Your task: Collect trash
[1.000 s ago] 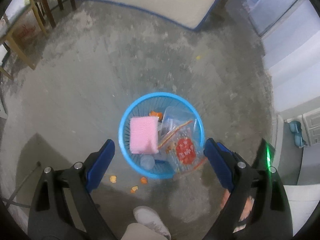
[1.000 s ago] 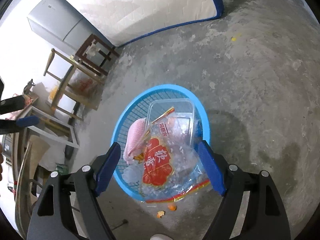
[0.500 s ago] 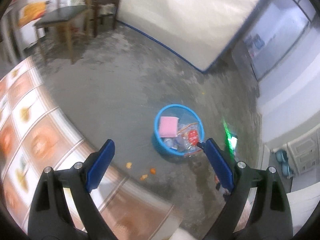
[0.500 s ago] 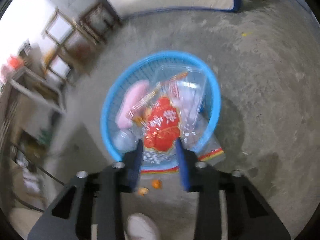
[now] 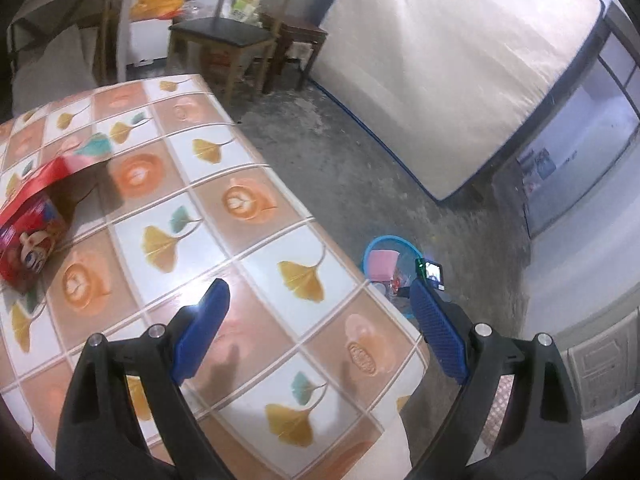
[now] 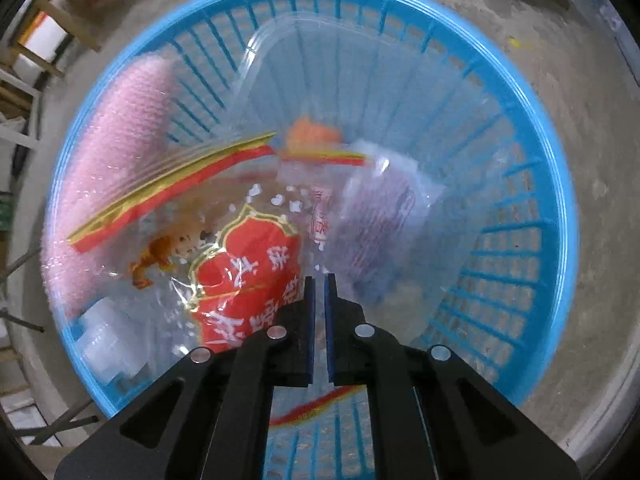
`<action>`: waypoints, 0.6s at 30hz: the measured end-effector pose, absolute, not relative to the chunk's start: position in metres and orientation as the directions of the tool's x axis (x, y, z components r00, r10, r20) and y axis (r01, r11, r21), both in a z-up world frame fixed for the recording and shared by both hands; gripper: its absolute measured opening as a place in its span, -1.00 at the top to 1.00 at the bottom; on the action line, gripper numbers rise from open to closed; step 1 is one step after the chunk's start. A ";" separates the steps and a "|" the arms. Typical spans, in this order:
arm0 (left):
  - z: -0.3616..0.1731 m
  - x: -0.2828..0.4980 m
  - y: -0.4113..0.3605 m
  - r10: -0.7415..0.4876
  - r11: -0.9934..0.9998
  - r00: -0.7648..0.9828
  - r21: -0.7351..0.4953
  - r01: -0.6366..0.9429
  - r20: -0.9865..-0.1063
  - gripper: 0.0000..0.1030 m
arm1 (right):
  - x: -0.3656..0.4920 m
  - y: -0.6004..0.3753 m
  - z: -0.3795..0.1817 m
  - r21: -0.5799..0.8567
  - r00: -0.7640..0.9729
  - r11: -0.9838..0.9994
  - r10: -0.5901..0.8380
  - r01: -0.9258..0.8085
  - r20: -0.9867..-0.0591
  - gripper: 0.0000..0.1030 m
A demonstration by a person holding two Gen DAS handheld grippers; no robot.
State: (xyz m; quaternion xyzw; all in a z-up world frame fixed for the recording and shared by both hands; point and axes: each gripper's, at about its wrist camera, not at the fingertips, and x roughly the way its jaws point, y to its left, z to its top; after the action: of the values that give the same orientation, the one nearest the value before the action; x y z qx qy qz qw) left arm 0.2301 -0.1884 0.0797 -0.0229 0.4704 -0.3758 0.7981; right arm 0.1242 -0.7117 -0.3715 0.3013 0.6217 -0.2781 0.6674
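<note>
A: Starting with the left wrist view, what is the left gripper (image 5: 316, 316) doing?

B: It is hanging over a table (image 5: 248, 216) with a tiled leaf-and-cup cloth, its blue jaws standing wide apart with nothing between them. A red box (image 5: 30, 220) is lying near the table's far left edge, well apart from the gripper.

A: And the bin?

B: The blue basket (image 5: 370, 250) is sitting on the concrete floor past the table's right corner, partly hidden behind the right-hand finger. A pink pad (image 5: 382, 264) is showing inside it. A chair (image 5: 226, 36) is standing further back, and a mattress (image 5: 440, 72) is leaning against the wall.

A: Now the right wrist view.

B: The right gripper (image 6: 319, 292) is pointing straight down into the basket (image 6: 560, 184), which is filling nearly the whole picture. Its jaws have just been closing and are now standing almost together (only a thin slit is showing). They are sitting over a clear bag with a red label (image 6: 248, 268); whether the film is pinched in that slit I cannot tell.

A: What else is lying in there?

B: The pink pad (image 6: 120, 140) along the left wall, a clear tray (image 6: 340, 92) toward the back, and some orange peel (image 6: 314, 134) beneath it.
</note>
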 end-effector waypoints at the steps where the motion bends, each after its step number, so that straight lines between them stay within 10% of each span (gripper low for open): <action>1: 0.080 0.231 -0.183 -0.621 0.718 0.279 -0.390 0.576 -0.732 -0.70 | 0.126 -0.711 -0.377 0.025 0.040 0.668 -0.007 0.744 -0.999 0.91; 6: 0.078 0.235 -0.169 -0.633 0.718 0.284 -0.409 0.563 -0.720 -0.70 | 0.122 -0.701 -0.369 -0.035 0.013 0.696 -0.063 0.717 -0.998 0.84; 12: 0.073 0.233 -0.158 -0.645 0.707 0.284 -0.413 0.574 -0.709 -0.70 | 0.092 -0.691 -0.328 0.011 0.120 0.695 -0.109 0.719 -0.987 0.08; 18: 0.072 0.229 -0.140 -0.654 0.709 0.295 -0.428 0.561 -0.696 -0.70 | 0.060 -0.683 -0.291 0.088 0.234 0.673 -0.130 0.735 -0.964 -0.07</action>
State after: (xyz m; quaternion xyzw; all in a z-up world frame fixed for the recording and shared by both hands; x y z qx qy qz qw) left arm 0.2286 -0.1403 0.0720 -0.0511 0.4577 -0.3783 0.8030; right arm 0.0601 -0.6831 -0.2911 0.2778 0.5446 -0.2941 0.7347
